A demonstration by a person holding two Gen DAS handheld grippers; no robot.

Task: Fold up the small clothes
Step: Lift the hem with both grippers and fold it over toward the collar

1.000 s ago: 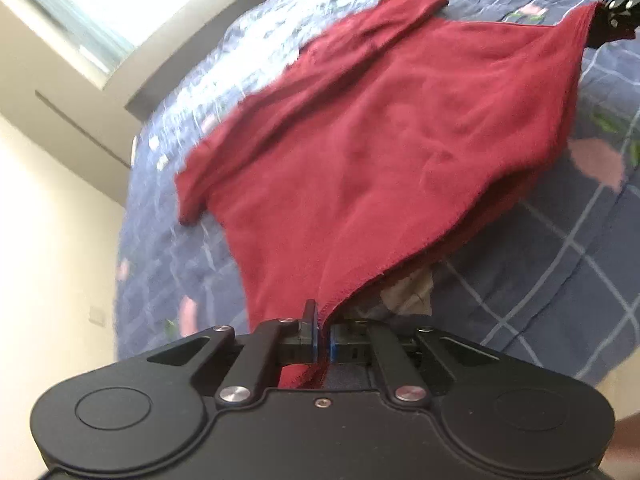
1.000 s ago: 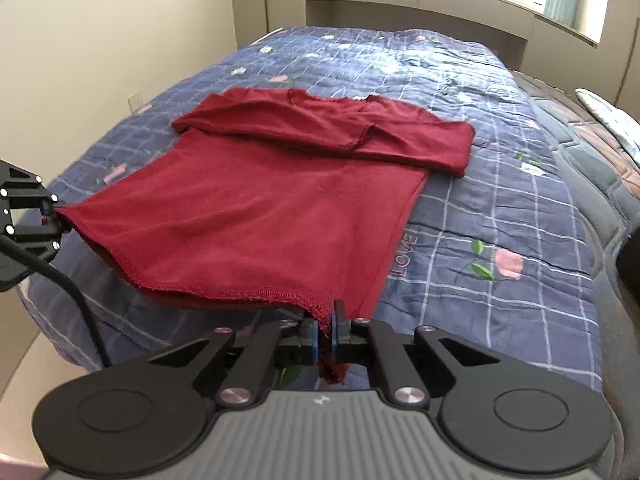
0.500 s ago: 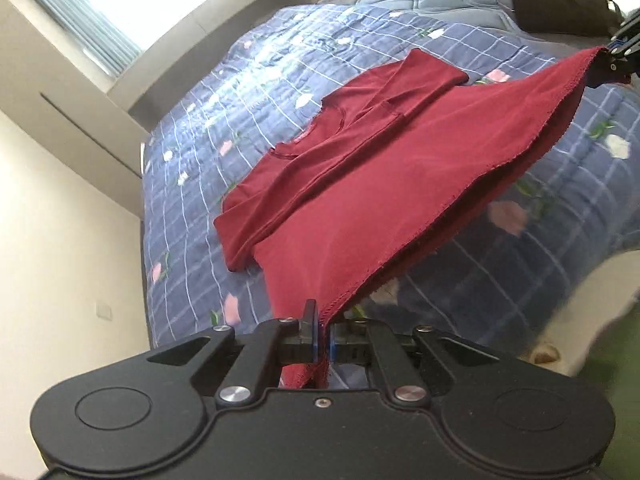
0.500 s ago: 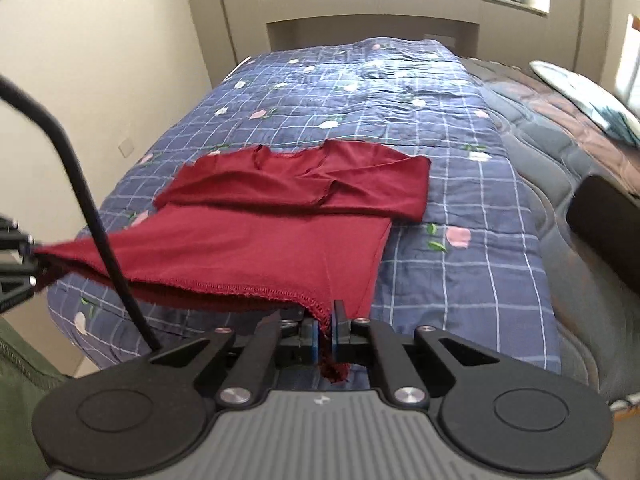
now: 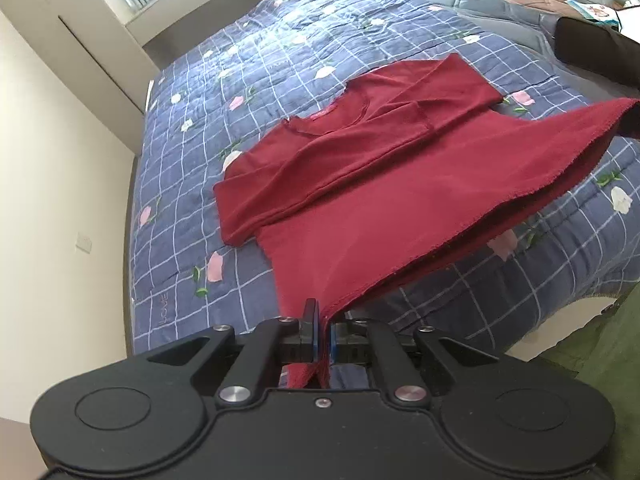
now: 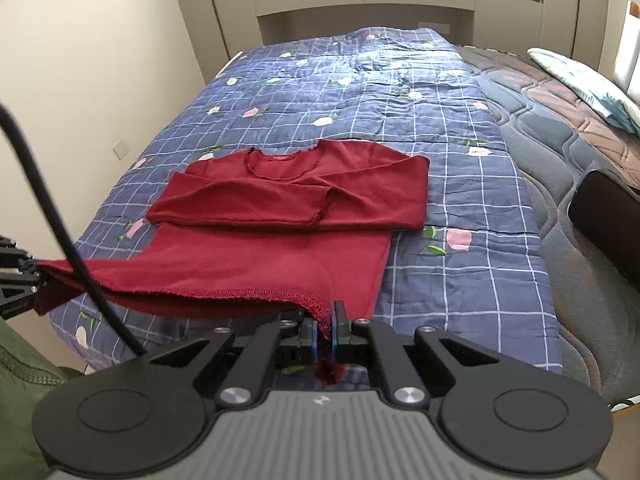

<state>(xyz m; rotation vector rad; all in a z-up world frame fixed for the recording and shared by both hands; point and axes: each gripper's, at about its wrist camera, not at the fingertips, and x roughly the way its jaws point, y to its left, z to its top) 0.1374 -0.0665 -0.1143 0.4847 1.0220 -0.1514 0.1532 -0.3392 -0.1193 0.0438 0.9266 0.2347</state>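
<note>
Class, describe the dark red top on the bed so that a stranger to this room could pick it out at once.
Start at the blue checked floral quilt covering the bed under the window. On its near half lies a dark red long-sleeved knit top, sleeves folded across the chest. It is the only red garment there, its hem lifted off the quilt by the left gripper and right gripper.

The red shirt's (image 5: 400, 184) far hem corner runs off the right edge, well beyond the jaws; its underside is hidden

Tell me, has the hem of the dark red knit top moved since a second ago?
Yes. The hem has risen off the blue checked quilt, held by both grippers.
</note>
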